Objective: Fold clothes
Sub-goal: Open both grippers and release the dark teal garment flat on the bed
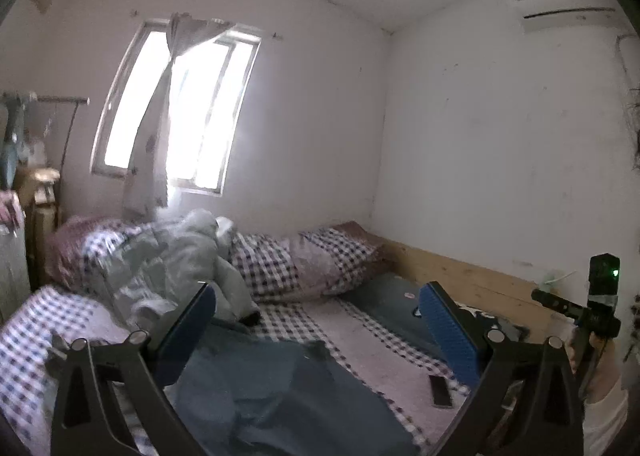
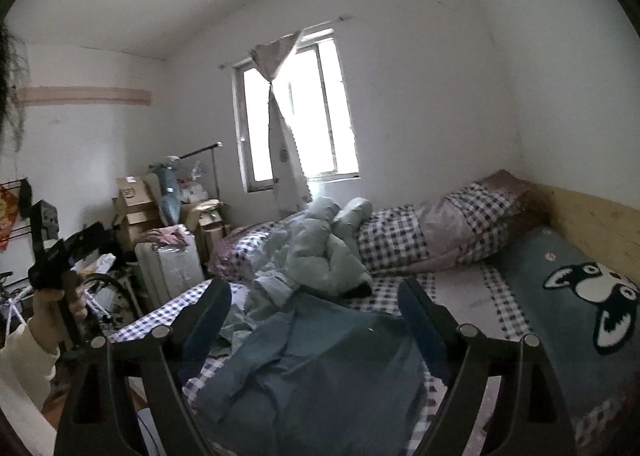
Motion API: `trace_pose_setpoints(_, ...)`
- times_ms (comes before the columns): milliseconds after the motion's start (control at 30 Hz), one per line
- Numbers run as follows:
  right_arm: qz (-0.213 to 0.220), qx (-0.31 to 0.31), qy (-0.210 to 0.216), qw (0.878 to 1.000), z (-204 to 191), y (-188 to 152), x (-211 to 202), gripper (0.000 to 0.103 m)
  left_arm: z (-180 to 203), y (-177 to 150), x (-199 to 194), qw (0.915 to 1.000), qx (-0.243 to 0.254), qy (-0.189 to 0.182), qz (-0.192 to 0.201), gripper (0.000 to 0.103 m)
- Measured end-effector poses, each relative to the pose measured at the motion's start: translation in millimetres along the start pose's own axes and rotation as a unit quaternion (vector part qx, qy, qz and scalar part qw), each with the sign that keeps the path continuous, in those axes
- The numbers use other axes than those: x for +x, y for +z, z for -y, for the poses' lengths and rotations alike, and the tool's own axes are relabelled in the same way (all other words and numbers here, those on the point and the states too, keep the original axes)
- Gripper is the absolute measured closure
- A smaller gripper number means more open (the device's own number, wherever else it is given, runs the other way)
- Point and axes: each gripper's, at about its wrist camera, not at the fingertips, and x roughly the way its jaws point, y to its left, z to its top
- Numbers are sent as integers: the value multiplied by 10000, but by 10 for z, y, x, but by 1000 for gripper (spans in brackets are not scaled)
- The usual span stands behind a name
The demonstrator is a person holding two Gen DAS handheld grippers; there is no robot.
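Note:
A blue garment (image 1: pixel 280 388) (image 2: pixel 320 360) lies crumpled on the checked bed sheet (image 1: pixel 360 336) (image 2: pixel 472 296), below and just ahead of both grippers. Behind it a pale grey-green padded jacket (image 1: pixel 176 256) (image 2: pixel 320 252) is heaped against the bedding. My left gripper (image 1: pixel 318 290) is open, its blue pads wide apart with nothing between them. My right gripper (image 2: pixel 313 284) is also open and empty. Both hover above the bed, touching no cloth.
A folded checked quilt (image 2: pixel 420 236) lies across the far end of the bed. A dark blue pillow with a dog face (image 2: pixel 568 296) and a phone (image 1: pixel 440 390) lie on the right. Cardboard boxes (image 2: pixel 132 208) and a white suitcase (image 2: pixel 172 268) stand left of the bed. A hand (image 2: pixel 52 308) grips the other tool.

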Motion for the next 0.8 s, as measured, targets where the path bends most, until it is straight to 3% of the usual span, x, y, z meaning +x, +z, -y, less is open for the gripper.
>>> trace_pose_setpoints(233, 173, -114, -307, 9993, -7, -238, 29, 15, 205, -692, 530, 9955, -529, -396, -673, 0)
trace_pose_setpoints(500, -260, 202, -410, 9986, 128, -813, 404, 13, 561, -2011, 1345, 9690, -1050, -756, -2107, 0)
trace_pose_setpoints(667, -563, 449, -732, 9947, 322, -1224, 575, 13, 820, -2830, 1617, 9534, -1062, -717, -2731, 0)
trace_pose_setpoints(800, -892, 686, -1135, 9871, 530, -1557, 722, 13, 932, -3299, 1766, 9436, -1057, -648, -3071, 1)
